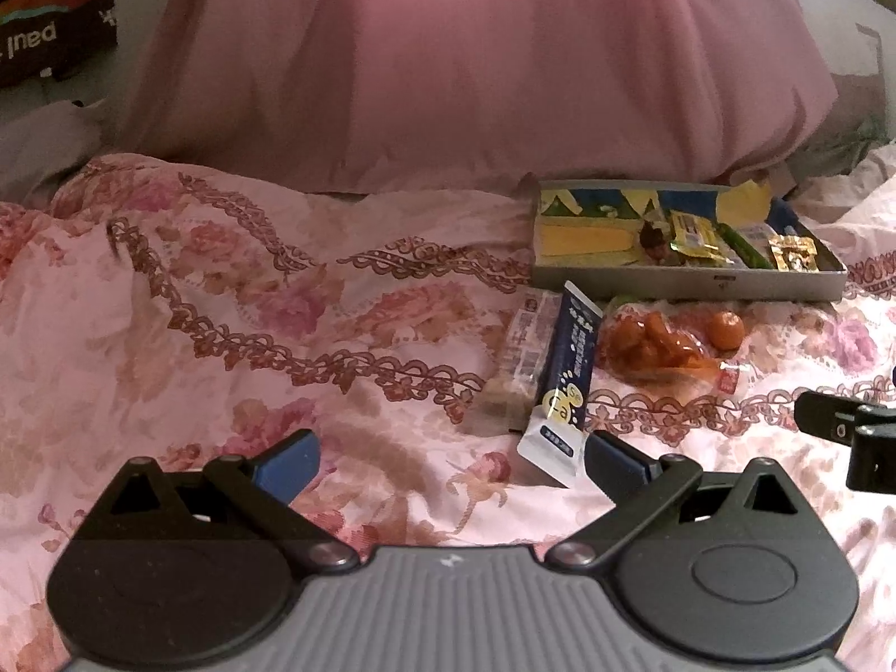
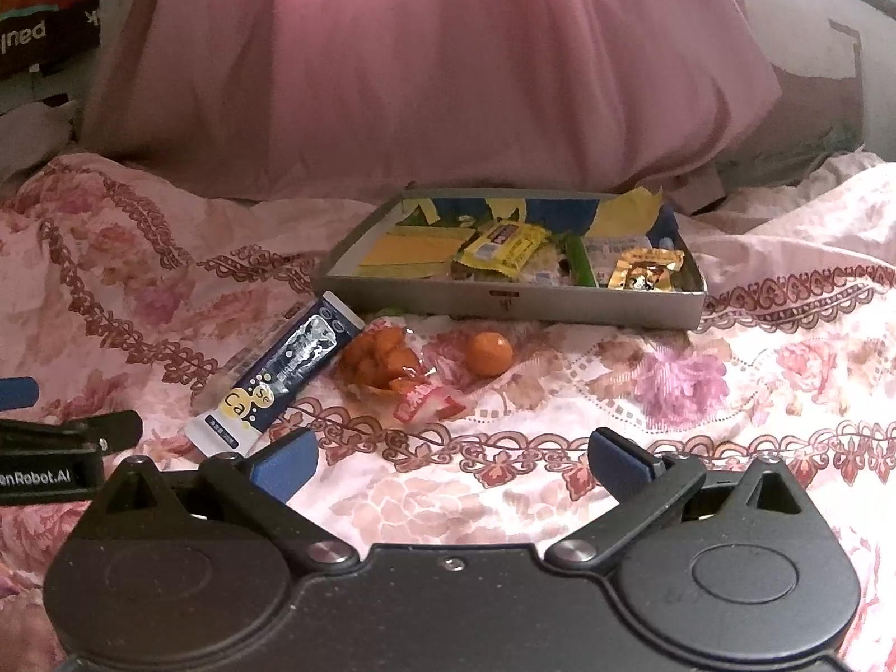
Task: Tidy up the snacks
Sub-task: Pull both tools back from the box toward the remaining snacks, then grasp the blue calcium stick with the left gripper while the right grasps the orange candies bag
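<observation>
Soft matt floral cloth bedspread (image 2: 644, 448) carries a shallow grey cardboard box (image 2: 560, 305), glossy crinkled plastic snack wrappers (image 2: 504, 249), a shiny dark-blue foil sachet (image 2: 280, 375) and a clear film bag of orange snacks (image 2: 386, 361); matt pink fabric (image 2: 448, 67) hangs behind.

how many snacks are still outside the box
4: a pale packet under the dark blue packet, an orange bag and a small orange, all before the box.

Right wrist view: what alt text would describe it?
An open right gripper hovers over a pink floral bedspread; ahead lie a dark blue snack packet, an orange snack bag, a small orange fruit and a shallow grey snack-filled box.
</observation>
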### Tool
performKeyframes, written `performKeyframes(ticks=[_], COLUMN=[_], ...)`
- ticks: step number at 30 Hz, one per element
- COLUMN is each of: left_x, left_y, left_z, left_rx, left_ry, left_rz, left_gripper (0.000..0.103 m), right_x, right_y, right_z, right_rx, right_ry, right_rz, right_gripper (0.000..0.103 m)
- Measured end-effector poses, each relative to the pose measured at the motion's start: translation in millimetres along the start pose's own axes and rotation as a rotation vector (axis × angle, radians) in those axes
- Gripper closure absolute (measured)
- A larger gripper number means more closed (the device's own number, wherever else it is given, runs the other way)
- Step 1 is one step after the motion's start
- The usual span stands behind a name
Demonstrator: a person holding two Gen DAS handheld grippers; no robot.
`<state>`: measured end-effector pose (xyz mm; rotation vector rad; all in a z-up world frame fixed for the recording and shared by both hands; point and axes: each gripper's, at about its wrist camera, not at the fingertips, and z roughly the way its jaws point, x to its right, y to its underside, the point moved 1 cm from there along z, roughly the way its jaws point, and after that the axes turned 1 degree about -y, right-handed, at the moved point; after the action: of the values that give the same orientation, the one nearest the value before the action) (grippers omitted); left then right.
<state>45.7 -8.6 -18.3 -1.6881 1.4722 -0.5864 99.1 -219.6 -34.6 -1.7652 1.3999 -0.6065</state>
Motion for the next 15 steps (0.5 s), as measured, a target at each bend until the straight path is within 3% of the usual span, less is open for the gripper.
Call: performKeyframes(ticks=[9, 15], left_x=[9.4, 20.3], left_y=[-5.4, -15.4], left_z=[15.5, 31.5], left_rx=[-0.023, 0.023], left_ry=[0.026, 0.066], left_rz=[0.028, 0.128], left_gripper=[0.0, 0.0], right_x=[-0.2, 12.9], right_y=[-10.0, -19.0], right_z=[21.8, 47.7], right_rx=[0.003, 0.031], right_ry=[-0.006, -0.021], right_rz=[-0.088, -0.12], right_gripper=[0.001, 0.001])
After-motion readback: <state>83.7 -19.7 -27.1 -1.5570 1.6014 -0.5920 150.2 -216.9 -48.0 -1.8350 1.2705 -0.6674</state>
